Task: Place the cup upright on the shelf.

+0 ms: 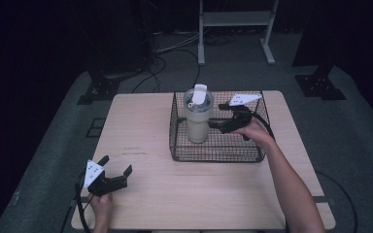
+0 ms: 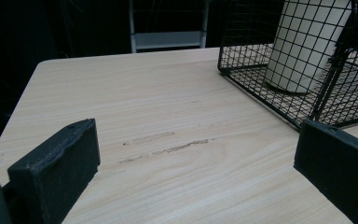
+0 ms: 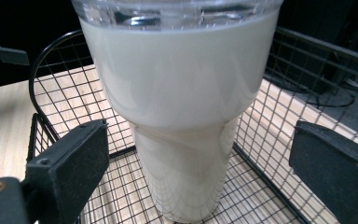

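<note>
Right gripper view — tumbler (image 3: 182, 116) stands between the spread-open right hand-held gripper (image 3: 200, 163), untouched.

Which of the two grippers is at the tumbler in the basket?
The right gripper, inside the wire basket, its open jaws flanking the cream tumbler without touching. The left gripper rests open near the table's front left corner.

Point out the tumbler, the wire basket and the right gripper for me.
tumbler (image 1: 197, 124): high view, on its cream body.
wire basket (image 1: 216, 158): high view, on its near rim.
right gripper (image 1: 212, 124): high view, between its open fingertips, beside the tumbler.
</note>
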Motion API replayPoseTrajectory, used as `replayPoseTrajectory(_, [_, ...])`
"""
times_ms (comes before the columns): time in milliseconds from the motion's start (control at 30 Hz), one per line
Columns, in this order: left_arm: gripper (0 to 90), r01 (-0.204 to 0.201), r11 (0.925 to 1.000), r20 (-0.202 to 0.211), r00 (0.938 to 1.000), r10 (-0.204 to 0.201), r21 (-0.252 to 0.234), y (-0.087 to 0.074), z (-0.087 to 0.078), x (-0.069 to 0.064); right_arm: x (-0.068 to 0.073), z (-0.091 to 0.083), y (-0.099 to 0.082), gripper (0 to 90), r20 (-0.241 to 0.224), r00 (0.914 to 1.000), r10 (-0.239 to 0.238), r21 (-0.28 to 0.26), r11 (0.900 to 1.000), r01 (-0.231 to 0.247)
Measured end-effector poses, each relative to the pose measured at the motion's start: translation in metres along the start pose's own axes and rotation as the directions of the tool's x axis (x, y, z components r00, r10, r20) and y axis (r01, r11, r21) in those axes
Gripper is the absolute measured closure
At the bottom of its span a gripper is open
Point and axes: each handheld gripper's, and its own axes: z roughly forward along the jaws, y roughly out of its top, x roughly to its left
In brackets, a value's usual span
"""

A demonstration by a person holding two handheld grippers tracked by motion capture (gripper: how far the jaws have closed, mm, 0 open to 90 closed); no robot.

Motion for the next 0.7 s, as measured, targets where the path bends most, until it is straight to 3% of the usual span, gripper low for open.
replayPoseTrajectory(233, [0.0,-0.002,1.0,-0.001,1.0,0.002,0.001,0.0,0.0,0.0,0.0,-0.013,0.003,4.3,0.022,0.9997,0.013,-0.019,0.9997,-0.012])
replayPoseTrajectory(700, [0.0,-0.004,1.0,-0.001,1.0,0.004,0.002,0.0,0.0,-0.001,0.007,-0.03,0.013,4.3,0.022,0.9997,0.01,-0.037,0.9993,-0.009])
